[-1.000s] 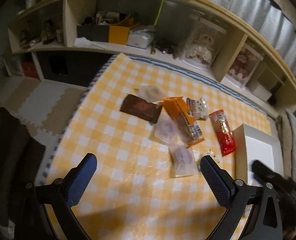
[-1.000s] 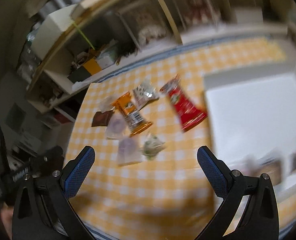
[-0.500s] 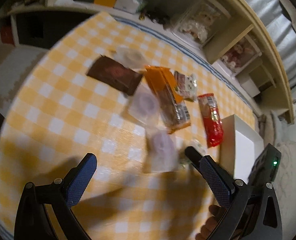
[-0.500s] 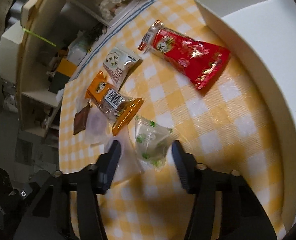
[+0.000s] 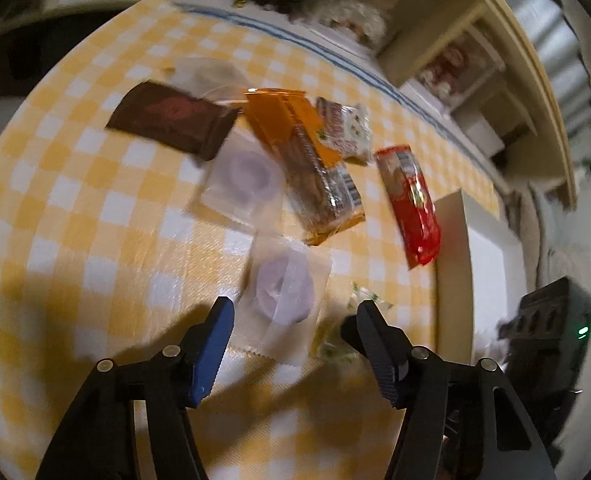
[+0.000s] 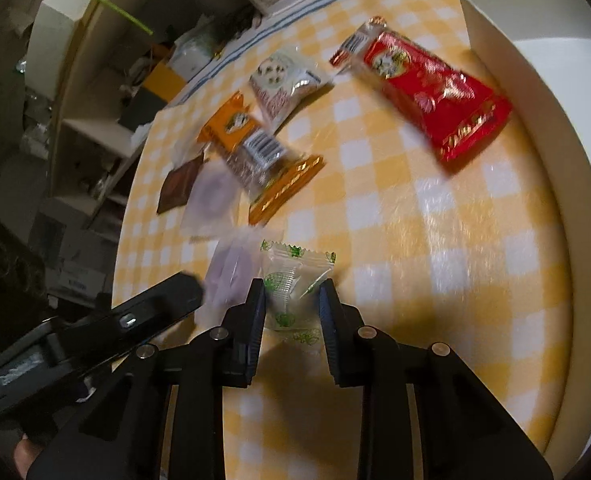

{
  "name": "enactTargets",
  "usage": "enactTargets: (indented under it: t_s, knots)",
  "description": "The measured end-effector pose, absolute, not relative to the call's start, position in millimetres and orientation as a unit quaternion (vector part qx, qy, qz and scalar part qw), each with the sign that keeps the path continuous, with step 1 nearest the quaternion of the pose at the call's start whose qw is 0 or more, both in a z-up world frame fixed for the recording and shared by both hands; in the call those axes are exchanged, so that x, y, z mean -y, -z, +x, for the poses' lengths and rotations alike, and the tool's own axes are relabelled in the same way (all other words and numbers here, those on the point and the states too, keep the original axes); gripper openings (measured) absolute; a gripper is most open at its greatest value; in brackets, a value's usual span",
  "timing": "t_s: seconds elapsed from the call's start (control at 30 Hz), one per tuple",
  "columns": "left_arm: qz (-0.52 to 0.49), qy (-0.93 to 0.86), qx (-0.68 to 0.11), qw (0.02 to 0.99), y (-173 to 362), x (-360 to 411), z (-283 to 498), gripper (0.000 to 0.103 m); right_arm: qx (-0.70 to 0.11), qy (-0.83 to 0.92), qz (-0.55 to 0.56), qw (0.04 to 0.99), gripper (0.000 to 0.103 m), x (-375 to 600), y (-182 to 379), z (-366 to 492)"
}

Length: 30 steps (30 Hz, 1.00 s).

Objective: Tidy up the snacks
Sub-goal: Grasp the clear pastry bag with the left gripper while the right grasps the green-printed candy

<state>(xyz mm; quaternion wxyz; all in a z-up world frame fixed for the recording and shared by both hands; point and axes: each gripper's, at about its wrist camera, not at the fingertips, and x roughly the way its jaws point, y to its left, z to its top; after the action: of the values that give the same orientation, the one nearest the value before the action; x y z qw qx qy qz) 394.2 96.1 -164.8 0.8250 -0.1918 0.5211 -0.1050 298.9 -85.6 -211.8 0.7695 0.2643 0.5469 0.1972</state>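
Note:
Several snack packets lie on a yellow checked tablecloth (image 5: 75, 208). My left gripper (image 5: 293, 312) is partly open, its jaws on either side of a clear packet with a purple sweet (image 5: 285, 292). My right gripper (image 6: 291, 294) has its jaws narrowed around a clear green-printed candy packet (image 6: 293, 280), touching or nearly touching it. Beyond lie an orange packet (image 5: 307, 160) (image 6: 263, 160), a brown packet (image 5: 171, 120), a second purple packet (image 5: 243, 180), a white patterned packet (image 6: 283, 80) and a red packet (image 5: 409, 200) (image 6: 431, 88).
A white box (image 6: 551, 80) stands at the table's right side, also in the left wrist view (image 5: 487, 264). Wooden shelves (image 5: 475, 52) with toys and boxes run along the far edge. The left gripper's arm (image 6: 95, 332) crosses the right wrist view.
Both grippers have come down close to the table and narrowed. The left one now straddles the purple packet; the right one has closed in on the green-printed packet.

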Motion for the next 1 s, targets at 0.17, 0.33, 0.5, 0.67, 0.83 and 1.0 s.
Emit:
enactTargets:
  t_s: [0.17,0.33,0.5,0.67,0.83,1.0]
  knots:
    - [-0.116,0.114,-0.518,0.840,162.2,-70.6,394.1,0.062,-0.549,-0.171,0.241,0.782,0.027,95.8,202.0,291.3]
    - [-0.052,0.104,-0.526,0.842,171.3,-42.6,391.5,0.062,-0.536,-0.146,0.192,0.809,0.027,106.5,191.0,291.8]
    - [-0.021,0.093,-0.522,0.848,181.9,-30.5,397.4,0.062,-0.528,-0.145,0.165,0.820,0.027,110.7,182.9,291.7]
    - [0.002,0.086,-0.523,0.848,185.6,-22.7,398.0,0.062,-0.520,-0.145,0.149,0.828,0.027,110.5,176.3,293.2]
    - [0.006,0.075,-0.522,0.849,184.2,-21.4,394.8,0.047,-0.515,-0.146,0.142,0.832,0.027,110.1,173.4,293.5]
    - [-0.022,0.068,-0.503,0.861,161.8,-32.1,385.9,0.046,-0.509,-0.151,0.131,0.837,0.027,111.1,167.1,291.7]
